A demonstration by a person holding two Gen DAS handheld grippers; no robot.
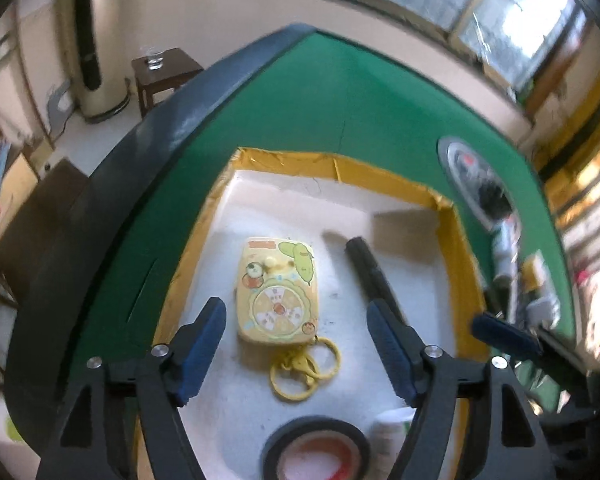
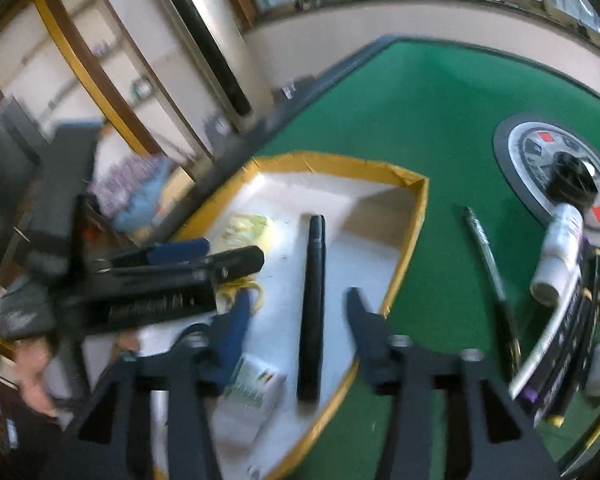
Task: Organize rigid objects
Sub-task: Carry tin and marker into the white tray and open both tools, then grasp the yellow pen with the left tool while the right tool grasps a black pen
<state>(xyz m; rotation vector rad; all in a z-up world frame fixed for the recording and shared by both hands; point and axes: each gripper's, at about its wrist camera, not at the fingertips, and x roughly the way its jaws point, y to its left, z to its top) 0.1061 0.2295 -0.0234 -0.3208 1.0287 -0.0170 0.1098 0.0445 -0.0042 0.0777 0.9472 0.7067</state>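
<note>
A: Layout, big to small?

B: Green felt table (image 2: 432, 120) with a dark raised rim. On it, a shallow white tray with yellow taped walls (image 1: 384, 174). Inside the tray: yellow cartoon-printed plastic keychain case (image 1: 278, 290), black cylindrical marker (image 2: 312, 308), black tape roll (image 1: 318, 446), small white carton with green print (image 2: 252, 390). Out on the felt: white plastic bottle (image 2: 558, 254), thin dark pen (image 2: 490, 272).

A: Grippers?

B: Left gripper (image 1: 298, 350) spread wide, empty, case dead ahead between the fingers, tape roll just under it. Right gripper (image 2: 298, 318) also wide, empty, straddling the marker's near half.

A: What does the next move turn on?

B: My read: stray items on the felt go into the tray. The pen lies ahead and right of the right gripper, long axis running away from it, roughly parallel to the fingers. Right is nearer; left is well apart from it.

A: Room?

B: Open felt around the pen's far end; near end is close to blurred dark clutter on the right. The tray's right wall sits between pen and marker, so it needs a lift over. Free floor beside the marker.
</note>
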